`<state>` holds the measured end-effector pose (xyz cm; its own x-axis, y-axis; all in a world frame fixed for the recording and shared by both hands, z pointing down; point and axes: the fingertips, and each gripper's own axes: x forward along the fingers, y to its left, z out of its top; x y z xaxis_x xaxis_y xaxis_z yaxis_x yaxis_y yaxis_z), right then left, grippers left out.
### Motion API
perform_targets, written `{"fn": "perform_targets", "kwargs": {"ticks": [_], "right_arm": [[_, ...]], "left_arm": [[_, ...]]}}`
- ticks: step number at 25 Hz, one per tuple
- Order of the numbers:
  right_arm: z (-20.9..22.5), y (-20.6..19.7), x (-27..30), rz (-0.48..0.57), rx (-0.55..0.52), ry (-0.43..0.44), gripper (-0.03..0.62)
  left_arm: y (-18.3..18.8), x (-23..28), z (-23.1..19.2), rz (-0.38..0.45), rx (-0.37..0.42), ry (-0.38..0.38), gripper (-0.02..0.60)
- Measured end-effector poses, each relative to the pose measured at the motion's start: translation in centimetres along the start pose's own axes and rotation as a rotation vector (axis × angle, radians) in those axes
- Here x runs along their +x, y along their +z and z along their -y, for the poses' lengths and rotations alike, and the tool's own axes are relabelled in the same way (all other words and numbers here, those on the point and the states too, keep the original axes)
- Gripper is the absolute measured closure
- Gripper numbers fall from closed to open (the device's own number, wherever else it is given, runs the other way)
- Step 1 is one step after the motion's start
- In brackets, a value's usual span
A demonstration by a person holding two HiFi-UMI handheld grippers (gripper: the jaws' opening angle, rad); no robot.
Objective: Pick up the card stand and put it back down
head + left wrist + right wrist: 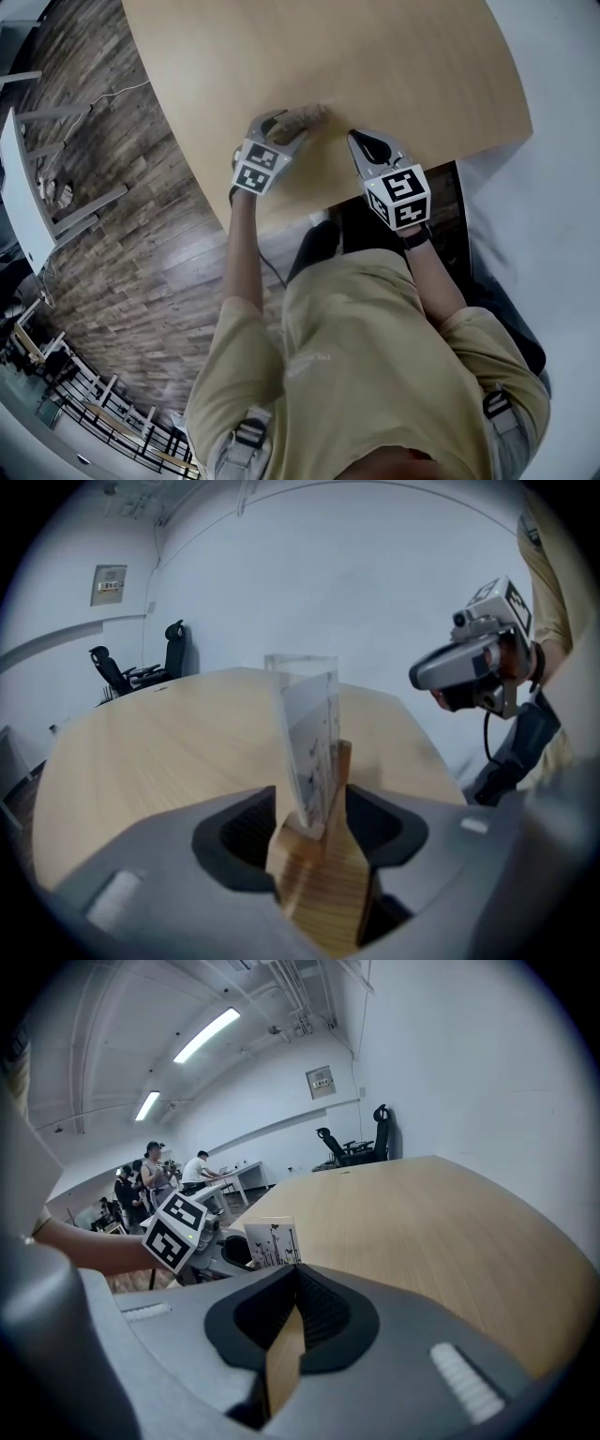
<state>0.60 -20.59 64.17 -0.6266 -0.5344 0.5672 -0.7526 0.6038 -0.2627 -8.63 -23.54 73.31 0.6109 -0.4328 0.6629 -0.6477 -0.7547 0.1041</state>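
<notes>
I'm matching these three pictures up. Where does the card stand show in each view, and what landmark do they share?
Head view: card stand at upper centre, between the left gripper's jaws.
Left gripper view: card stand dead centre, upright between the jaws.
Right gripper view: card stand just left of centre, at mid-height.
Shared landmark: the wooden table it stands on.

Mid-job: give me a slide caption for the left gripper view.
Fingers of the left gripper flank the card stand on the table; right gripper nearby.
</notes>
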Motion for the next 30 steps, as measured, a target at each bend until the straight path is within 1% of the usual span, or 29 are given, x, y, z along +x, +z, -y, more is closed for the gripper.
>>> {"fn": "perform_targets", "kwargs": {"ticks": [7,8,13,16,19,22,26,28,30], "right_arm": [[0.8,-0.2,-0.3,-0.004,0.011,-0.011,0.589],[0.8,-0.3,-0.4,-0.004,0.011,-0.012,0.589],[1.0,-0.3,-0.5,-0.003,0.015,-0.021,0.589],[0.7,-0.1,-1.0,0.002,0.013,-0.021,0.59],[0.3,0.0,-1.6,0.007,0.014,-0.025,0.589],[-0.3,0.6,-2.1,0.024,0.006,-0.026,0.59],[-1.8,1.2,-3.1,0.05,-0.012,-0.027,0.589],[-2.8,2.3,-3.8,0.066,-0.024,-0.03,0.589],[-4.0,3.8,-4.6,0.084,-0.039,-0.031,0.589]], "left_arm": [[0.7,1.2,0.2,-0.011,0.034,-0.016,0.38],[0.8,1.4,0.3,-0.014,0.04,-0.017,0.41],[1.4,2.0,0.9,-0.02,0.074,-0.041,0.483],[1.6,1.8,1.6,-0.022,0.086,-0.064,0.494],[1.7,1.4,2.3,-0.013,0.053,-0.088,0.502],[2.3,0.5,2.6,0.008,0.02,-0.095,0.503],[2.6,-1.3,3.3,0.04,-0.034,-0.081,0.505],[3.1,-2.8,3.3,0.05,-0.064,-0.072,0.505],[4.0,-4.8,3.4,0.069,-0.113,-0.067,0.505]]}}
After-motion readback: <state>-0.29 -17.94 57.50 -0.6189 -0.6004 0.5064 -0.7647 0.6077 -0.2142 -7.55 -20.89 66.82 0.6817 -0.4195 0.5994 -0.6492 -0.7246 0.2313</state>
